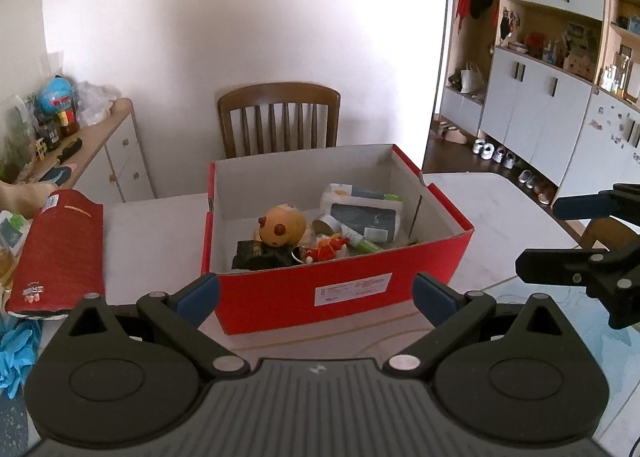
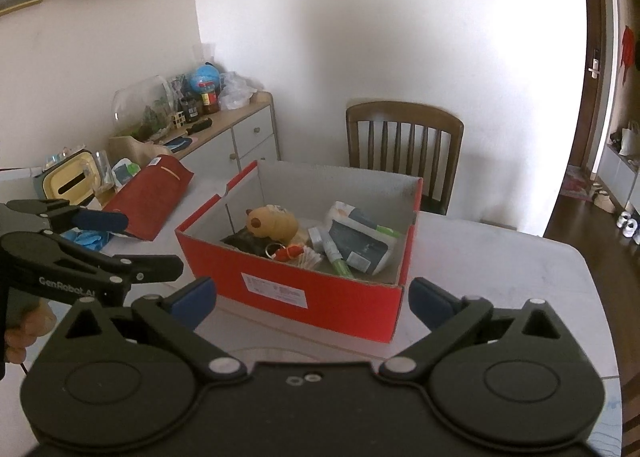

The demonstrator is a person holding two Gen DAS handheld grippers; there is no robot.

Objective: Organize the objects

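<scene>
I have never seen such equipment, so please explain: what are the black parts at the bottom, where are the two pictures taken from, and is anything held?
A person holds one hand-held gripper in each hand, each with a camera looking along its two fingers. One picture comes from the left gripper, the other from the right gripper. Both stand open and hold nothing. On the table is a red box holding a toy, packets and small items. The red lid lies beside it.
</scene>
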